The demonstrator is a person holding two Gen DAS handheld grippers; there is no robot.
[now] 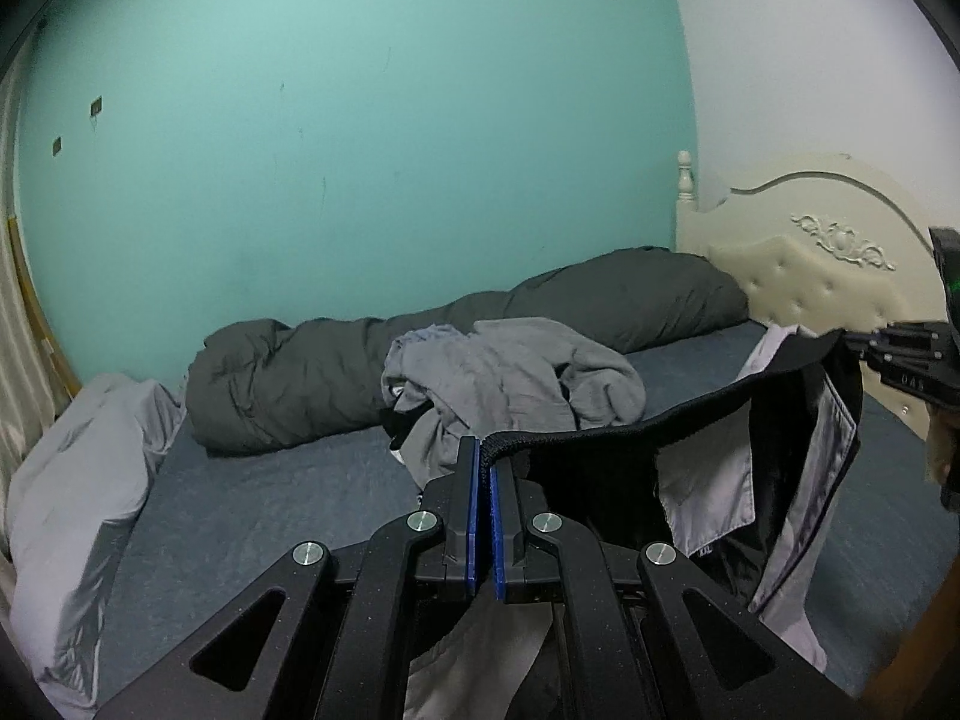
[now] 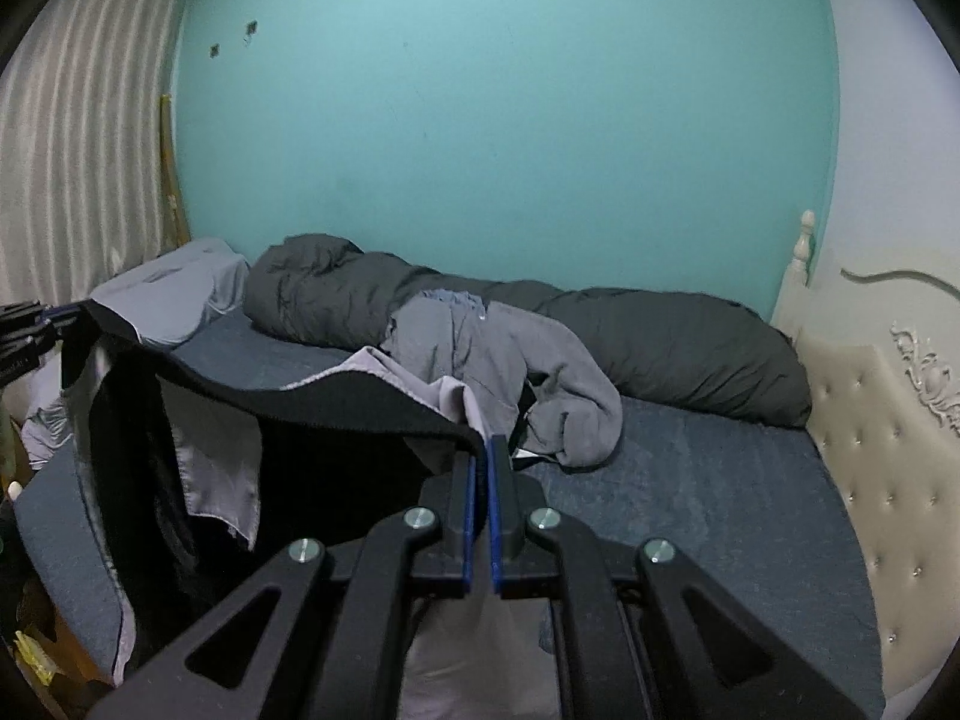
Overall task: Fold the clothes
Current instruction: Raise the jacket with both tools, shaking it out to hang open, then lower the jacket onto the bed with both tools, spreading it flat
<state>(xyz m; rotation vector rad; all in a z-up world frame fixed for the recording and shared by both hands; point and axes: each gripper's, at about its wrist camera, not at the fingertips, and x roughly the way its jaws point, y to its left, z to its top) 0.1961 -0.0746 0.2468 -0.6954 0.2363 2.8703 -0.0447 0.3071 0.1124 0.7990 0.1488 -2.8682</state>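
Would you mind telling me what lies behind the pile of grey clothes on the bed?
A rolled dark grey duvet lies behind the grey clothes pile, along the teal wall. The pile covers the duvet's middle, and whatever lies beneath the pile is hidden.

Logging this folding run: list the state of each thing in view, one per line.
Left tongs: shut on the black waistband.
Right tongs: shut on the black waistband.
Black garment: held up, waistband stretched between the tongs, rest hanging.
Grey clothes pile: crumpled, unfolded.
Dark duvet: rolled along the wall.
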